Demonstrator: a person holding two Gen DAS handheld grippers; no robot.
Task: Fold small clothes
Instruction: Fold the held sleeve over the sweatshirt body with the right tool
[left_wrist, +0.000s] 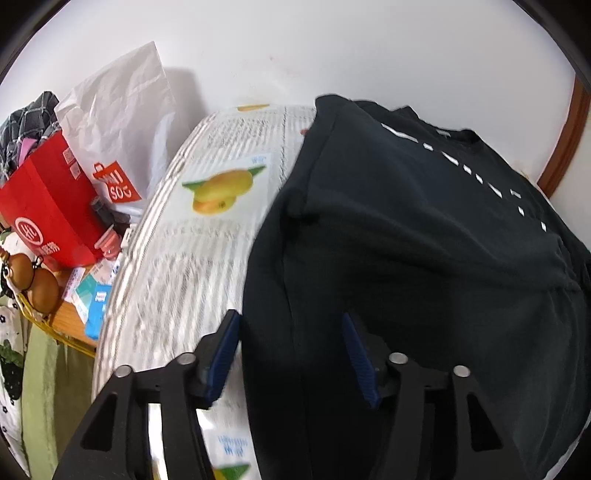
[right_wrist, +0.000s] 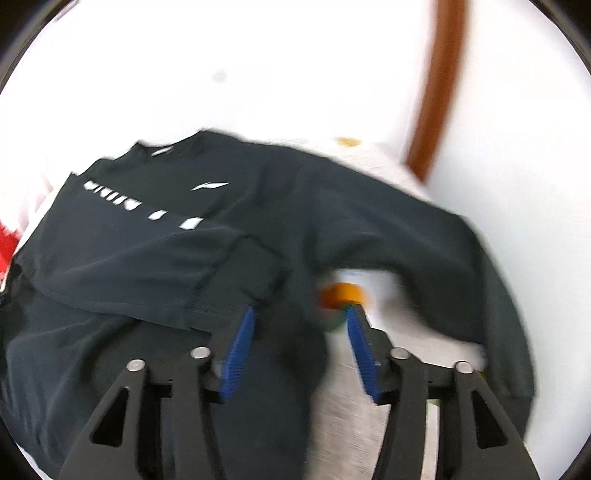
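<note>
A black long-sleeved top (left_wrist: 424, 236) with white lettering lies spread on a table covered with a printed cloth (left_wrist: 192, 258). My left gripper (left_wrist: 290, 321) is open just above the top's left edge, blue pads apart and nothing between them. In the right wrist view the same top (right_wrist: 166, 251) has one sleeve folded across its front and the other sleeve (right_wrist: 461, 258) curved out to the right. My right gripper (right_wrist: 299, 314) is open over the top's lower middle, holding nothing.
Left of the table stand a red paper bag (left_wrist: 48, 206), a white shopping bag (left_wrist: 122, 122), small boxes (left_wrist: 94, 299) and brown round items (left_wrist: 33, 280). A white wall is behind, with a brown wooden frame (right_wrist: 436, 88) at the right.
</note>
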